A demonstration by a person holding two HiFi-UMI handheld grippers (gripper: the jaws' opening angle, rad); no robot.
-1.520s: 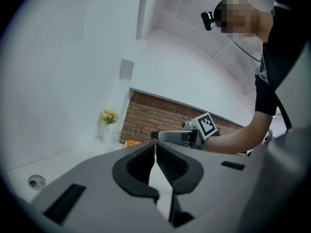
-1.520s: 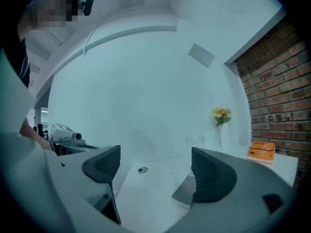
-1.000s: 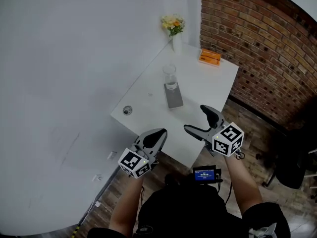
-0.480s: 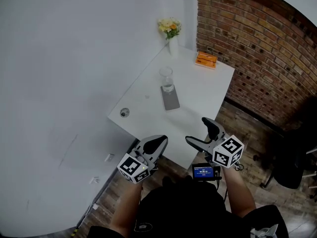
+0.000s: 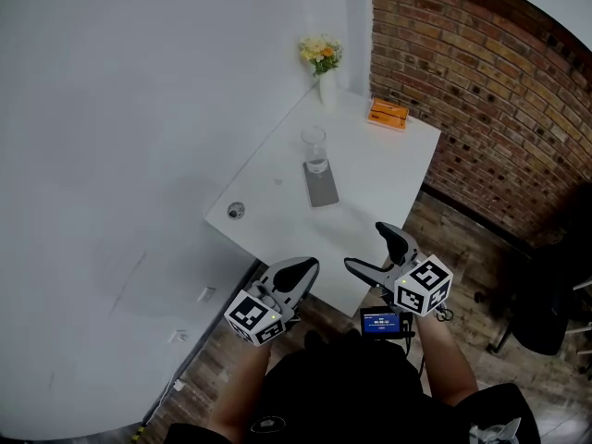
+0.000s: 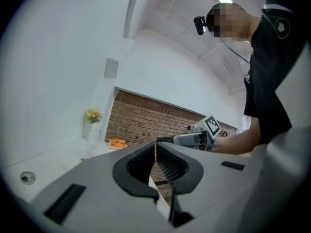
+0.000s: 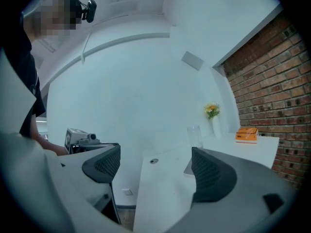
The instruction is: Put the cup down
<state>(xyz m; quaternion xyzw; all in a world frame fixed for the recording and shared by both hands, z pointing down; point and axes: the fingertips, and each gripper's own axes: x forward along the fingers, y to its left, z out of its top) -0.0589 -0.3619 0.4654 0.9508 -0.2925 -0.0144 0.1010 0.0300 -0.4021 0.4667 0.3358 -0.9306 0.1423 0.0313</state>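
Holding both grippers out over the wooden floor, short of the white table's (image 5: 388, 169) near corner, I've got nothing in either one. My left gripper (image 5: 301, 266) is clenched, jaws pressed together with nothing between them. My right gripper (image 5: 373, 248) is released, jaws spread wide and empty, framing the tabletop beyond. The cup (image 5: 314, 146), a clear glass, stands upright in the middle of the table, well clear of both grippers. It sits at the far end of a flat grey slab (image 5: 321, 185); on it or just behind it, I can't tell. Farther back a vase of flowers (image 5: 322, 58) stands against the white wall, an orange box (image 5: 388, 114) lies near the brick wall (image 5: 481, 91), and a small round hole (image 5: 237, 211) marks the table's left corner.
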